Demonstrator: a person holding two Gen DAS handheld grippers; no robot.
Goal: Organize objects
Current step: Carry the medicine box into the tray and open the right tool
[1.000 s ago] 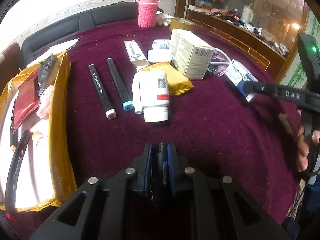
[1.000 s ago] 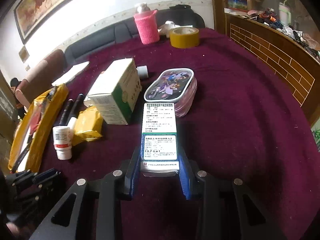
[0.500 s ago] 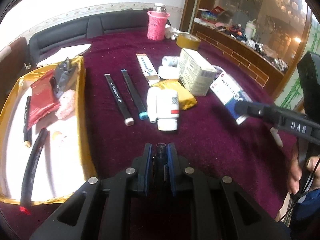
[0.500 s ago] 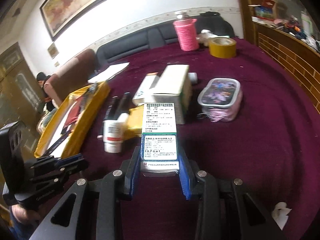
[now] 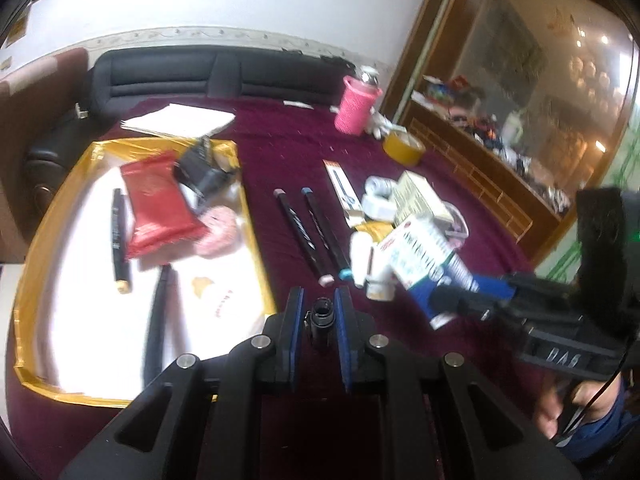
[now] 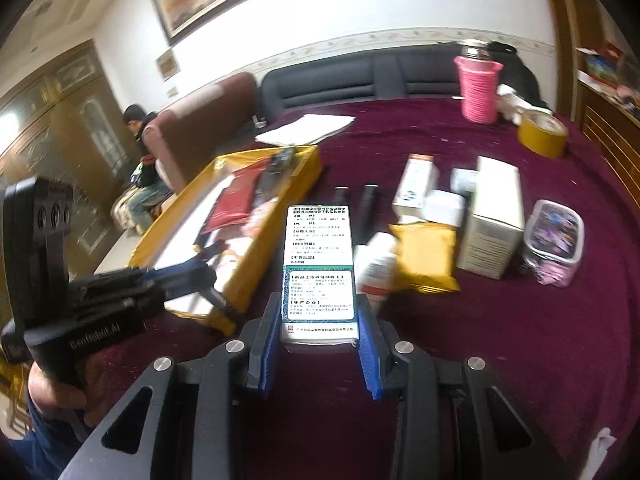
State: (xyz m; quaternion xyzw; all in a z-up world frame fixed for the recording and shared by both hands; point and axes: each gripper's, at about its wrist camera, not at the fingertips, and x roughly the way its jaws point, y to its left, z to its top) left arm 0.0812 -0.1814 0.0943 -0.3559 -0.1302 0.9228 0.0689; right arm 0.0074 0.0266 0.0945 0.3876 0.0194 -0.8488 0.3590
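Note:
My right gripper (image 6: 318, 332) is shut on a white, green and blue medicine box (image 6: 319, 268) and holds it above the maroon table; the box also shows in the left wrist view (image 5: 424, 264). My left gripper (image 5: 319, 312) is shut on a small black cylindrical object (image 5: 321, 316), just right of the yellow tray (image 5: 256, 220). The tray holds a red packet (image 5: 158, 204), black pens and a pink item. Two black markers (image 5: 314, 236), a white bottle (image 5: 366, 264) and a yellow pouch (image 6: 426, 256) lie on the table.
A white carton (image 6: 496, 216), a clear lidded box (image 6: 556, 236), a yellow tape roll (image 6: 542, 132), a pink sleeved bottle (image 6: 478, 88) and papers (image 6: 306, 128) lie farther back. A wooden ledge (image 5: 480, 160) borders the right side. A sofa stands behind.
Both grippers have swung left toward the yellow tray. The right gripper carried the medicine box over the markers and bottle. The left gripper stays shut on the black object.

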